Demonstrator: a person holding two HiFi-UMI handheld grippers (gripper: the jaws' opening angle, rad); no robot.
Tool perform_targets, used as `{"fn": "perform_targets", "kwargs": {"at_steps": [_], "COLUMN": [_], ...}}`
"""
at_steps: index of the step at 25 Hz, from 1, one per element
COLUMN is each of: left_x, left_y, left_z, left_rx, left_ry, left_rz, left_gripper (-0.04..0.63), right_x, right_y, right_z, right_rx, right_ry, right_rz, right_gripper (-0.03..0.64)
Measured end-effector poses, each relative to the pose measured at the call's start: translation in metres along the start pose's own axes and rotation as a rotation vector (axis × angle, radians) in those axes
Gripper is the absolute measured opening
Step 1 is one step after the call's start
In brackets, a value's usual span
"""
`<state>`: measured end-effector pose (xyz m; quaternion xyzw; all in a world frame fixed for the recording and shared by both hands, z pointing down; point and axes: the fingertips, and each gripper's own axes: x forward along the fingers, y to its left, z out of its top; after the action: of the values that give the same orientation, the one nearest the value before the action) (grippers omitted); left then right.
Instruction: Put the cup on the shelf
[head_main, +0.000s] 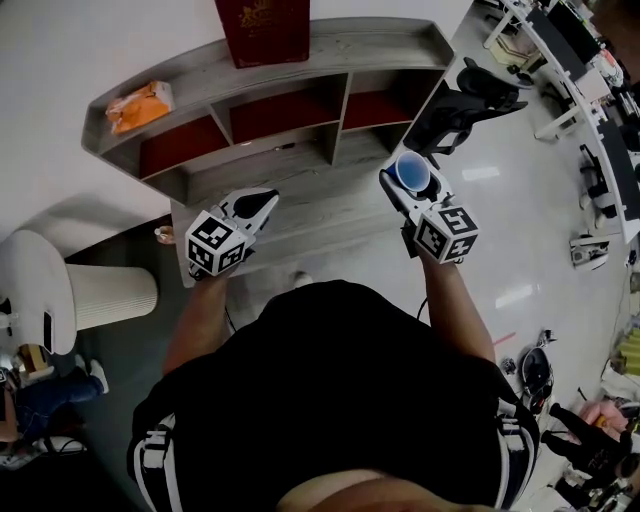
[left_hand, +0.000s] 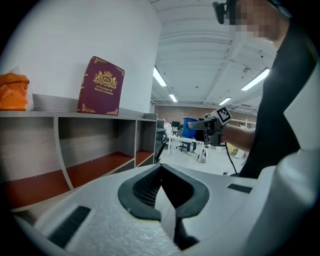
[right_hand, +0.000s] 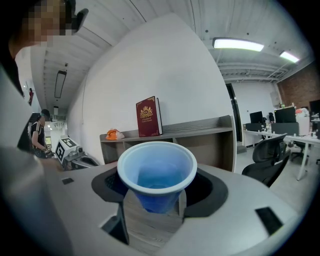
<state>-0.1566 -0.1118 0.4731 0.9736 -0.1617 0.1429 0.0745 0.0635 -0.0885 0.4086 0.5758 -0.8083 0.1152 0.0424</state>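
A grey curved shelf (head_main: 380, 40) with 3 red-floored compartments is seen ahead, and a dark red book (head_main: 262, 30) is stood upright on its top. The left gripper (head_main: 262, 203) is held with its jaws together and nothing between them. The right gripper (head_main: 405, 185) is clamped on the upright blue cup (right_hand: 156, 172), apart from the shelf.

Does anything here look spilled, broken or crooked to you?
Nothing stands out. The blue cup sits upright between the jaws of the right gripper, with no spill showing. The red book stands straight on top of the shelf, and the orange bag lies at one end of that top.
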Motion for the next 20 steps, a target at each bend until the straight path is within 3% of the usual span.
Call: {"fn": "perform_targets", "kwargs": {"at_steps": [12, 20], "left_x": [0.014, 0.01], "left_y": [0.026, 0.038], "left_z": [-0.006, -0.001], "left_rx": [0.051, 0.058], "left_ry": [0.031, 0.001], "left_rz": [-0.162, -0.19], "left_gripper": [0.015, 0.015], "right_x": [0.046, 0.056], "right_y": [0.01, 0.015], "right_z": [0.012, 0.012], "right_rx": [-0.002, -0.004], "right_ry": [0.007, 0.02], "right_rz": [-0.057, -0.089], "right_gripper": [0.304, 0.304]}}
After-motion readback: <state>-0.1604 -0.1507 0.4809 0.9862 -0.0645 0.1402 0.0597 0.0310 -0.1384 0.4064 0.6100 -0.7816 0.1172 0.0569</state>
